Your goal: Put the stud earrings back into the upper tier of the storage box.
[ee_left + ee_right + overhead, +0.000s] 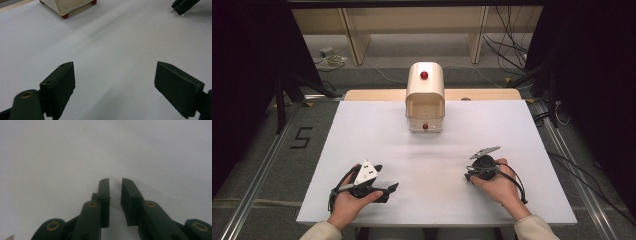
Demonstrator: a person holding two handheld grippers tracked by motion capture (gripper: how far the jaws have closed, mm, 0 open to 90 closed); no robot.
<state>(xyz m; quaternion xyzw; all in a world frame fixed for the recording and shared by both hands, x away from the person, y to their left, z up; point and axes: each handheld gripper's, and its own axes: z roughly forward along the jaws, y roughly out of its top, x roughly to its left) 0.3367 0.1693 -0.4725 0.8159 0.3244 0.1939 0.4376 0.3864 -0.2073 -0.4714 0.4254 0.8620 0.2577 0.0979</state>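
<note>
I am resting my 2 grippers near the table's front edge, left gripper spread wide, right gripper nearly together on nothing, the cream box probably equally far ahead, at the back edge.

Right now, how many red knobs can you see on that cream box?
2 in the high view: one red knob on the curved top of the cream box, one red knob low on its front. The left gripper view shows red feet underneath; others may be hidden.

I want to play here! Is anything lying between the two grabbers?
No. In the high view, just bare white table lies between the left gripper and the right gripper.
</note>
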